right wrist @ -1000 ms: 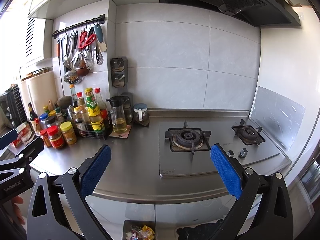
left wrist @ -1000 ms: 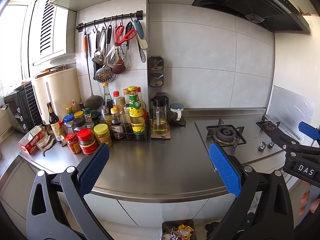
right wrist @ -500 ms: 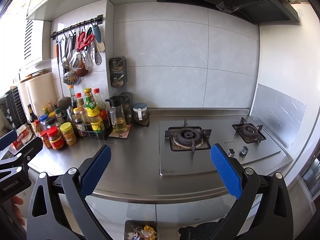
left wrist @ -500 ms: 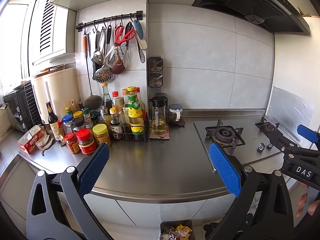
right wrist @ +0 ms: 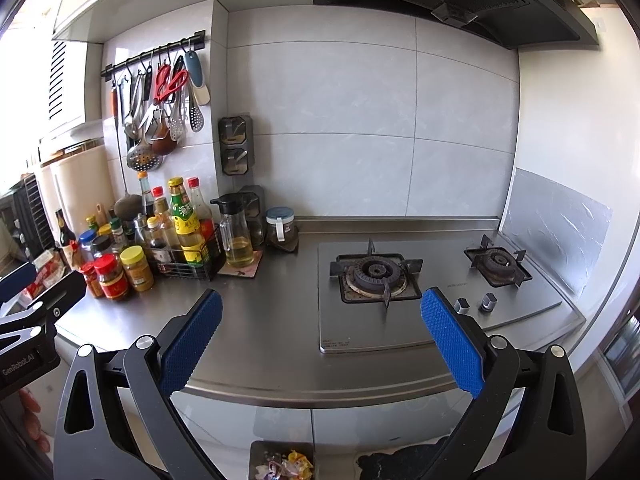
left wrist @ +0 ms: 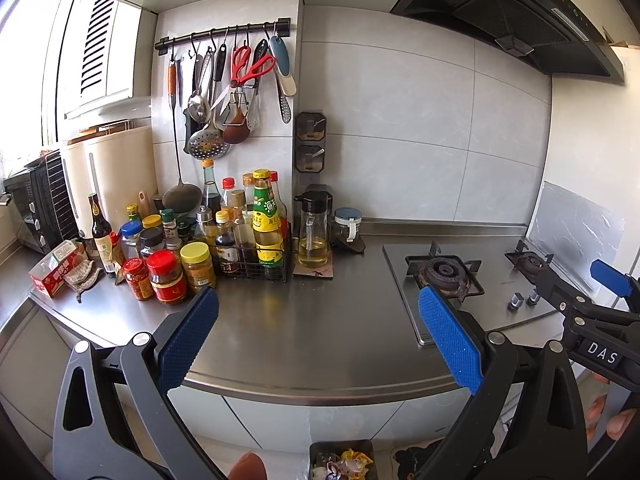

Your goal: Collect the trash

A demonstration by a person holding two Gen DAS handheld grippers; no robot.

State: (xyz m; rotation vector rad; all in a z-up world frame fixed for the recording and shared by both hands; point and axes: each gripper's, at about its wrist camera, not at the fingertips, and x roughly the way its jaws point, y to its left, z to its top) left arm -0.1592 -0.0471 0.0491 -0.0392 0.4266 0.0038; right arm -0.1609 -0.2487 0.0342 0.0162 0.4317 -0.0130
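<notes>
The trash [left wrist: 347, 465], a heap of crumpled wrappers in yellow, red and white, lay in a dark bin [left wrist: 316, 450] on the floor below the steel counter [left wrist: 304, 344], at the bottom edge of both views. The heap had no clear long axis and pointed no particular way; the bin's open top faced up.

The left gripper [left wrist: 318, 338] hung above the counter's front edge with its blue pads spread wide and nothing between them. The right gripper [right wrist: 320, 336] was likewise agape and empty.

Only the left view showed a red carton [left wrist: 56, 274] by the jars and fingertips [left wrist: 618, 426] under the right tool. Only the right view showed both burners [right wrist: 376, 274] whole.
</notes>
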